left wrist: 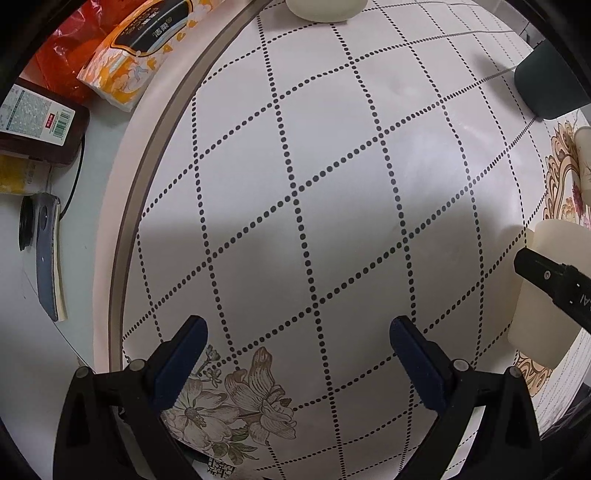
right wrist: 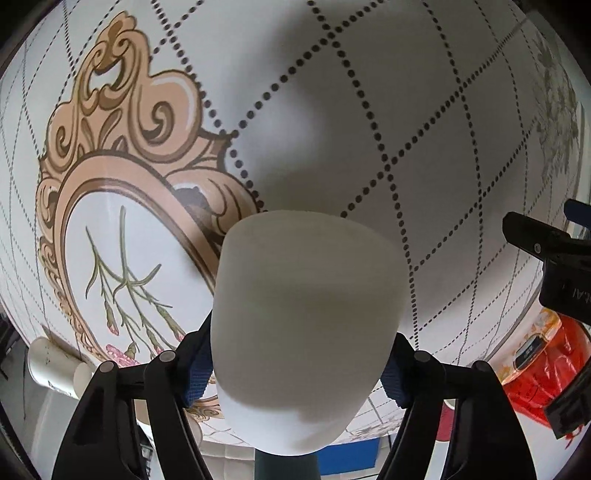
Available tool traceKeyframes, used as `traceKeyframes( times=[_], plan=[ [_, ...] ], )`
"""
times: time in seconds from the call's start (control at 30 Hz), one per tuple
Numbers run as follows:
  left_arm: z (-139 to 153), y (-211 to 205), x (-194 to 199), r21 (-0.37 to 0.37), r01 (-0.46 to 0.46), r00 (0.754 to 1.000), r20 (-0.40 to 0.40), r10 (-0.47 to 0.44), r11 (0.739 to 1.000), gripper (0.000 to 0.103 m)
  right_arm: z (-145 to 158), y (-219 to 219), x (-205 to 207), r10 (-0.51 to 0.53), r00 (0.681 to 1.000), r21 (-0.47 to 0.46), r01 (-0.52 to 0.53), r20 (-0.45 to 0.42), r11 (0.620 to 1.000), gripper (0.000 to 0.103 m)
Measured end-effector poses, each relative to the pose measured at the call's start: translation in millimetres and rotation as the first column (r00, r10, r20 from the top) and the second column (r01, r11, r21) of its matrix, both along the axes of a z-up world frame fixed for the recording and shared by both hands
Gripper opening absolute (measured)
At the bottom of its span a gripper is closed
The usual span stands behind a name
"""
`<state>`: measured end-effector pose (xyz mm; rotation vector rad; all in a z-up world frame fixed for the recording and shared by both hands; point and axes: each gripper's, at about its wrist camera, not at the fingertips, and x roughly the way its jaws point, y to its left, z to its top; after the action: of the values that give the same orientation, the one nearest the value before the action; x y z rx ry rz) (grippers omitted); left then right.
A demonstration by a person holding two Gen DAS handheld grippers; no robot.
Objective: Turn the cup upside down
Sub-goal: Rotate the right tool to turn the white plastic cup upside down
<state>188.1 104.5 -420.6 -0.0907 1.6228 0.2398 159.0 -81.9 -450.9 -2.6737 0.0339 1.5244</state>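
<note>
A plain cream cup (right wrist: 306, 325) fills the middle of the right wrist view, its closed base end toward the table. My right gripper (right wrist: 299, 369) is shut on the cup, blue pads pressed on both sides. The cup also shows at the right edge of the left wrist view (left wrist: 550, 291), with a finger of the right gripper across it. My left gripper (left wrist: 299, 354) is open and empty above the dotted-grid tablecloth (left wrist: 332, 184).
A dark green cup (left wrist: 546, 85) and another cream object (left wrist: 325, 9) stand at the far side. A tissue pack (left wrist: 140, 55), red bag (left wrist: 70, 48), boxed item (left wrist: 37, 122) and a dark tool (left wrist: 46, 254) lie left of the table edge.
</note>
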Motion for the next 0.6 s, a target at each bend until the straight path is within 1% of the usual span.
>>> traceKeyframes(
  times=[0.23,0.3,0.33,0.4,0.43,0.53,0.57,0.6],
  plan=[
    [5,-6,2,0.012,0.014,1.000,0.009,-0.014,1.000,0.101,1,21,2,-0.064,0.998,0.058,0.064,-0.001,0.996,0.075],
    [6,-8,3,0.017,0.019,1.000,0.010,-0.019,1.000,0.101,2,34,2,-0.100,0.995,0.071,0.099,0.001,0.993,0.075],
    [9,-7,1,0.019,0.021,1.000,0.011,-0.021,1.000,0.101,-2,32,2,-0.118,0.993,0.076,0.117,0.004,0.990,0.075],
    [12,-8,4,0.022,0.024,1.000,0.015,-0.025,0.999,0.101,-2,38,3,-0.178,0.984,0.082,0.176,0.008,0.981,0.075],
    [14,-8,4,0.020,0.026,1.000,0.017,-0.026,0.999,0.101,-2,43,5,-0.217,0.976,0.085,0.216,0.007,0.973,0.075],
    [19,-11,5,0.021,0.037,0.999,0.021,-0.037,0.999,0.101,2,56,9,-0.355,0.935,0.100,0.352,0.005,0.931,0.075],
    [20,-12,5,0.022,0.043,0.999,0.023,-0.043,0.999,0.101,2,62,12,-0.407,0.913,0.106,0.404,0.005,0.908,0.075],
    [22,-13,4,0.024,0.048,0.999,0.024,-0.049,0.999,0.101,4,67,16,-0.469,0.883,0.111,0.466,0.002,0.878,0.075]
  ],
)
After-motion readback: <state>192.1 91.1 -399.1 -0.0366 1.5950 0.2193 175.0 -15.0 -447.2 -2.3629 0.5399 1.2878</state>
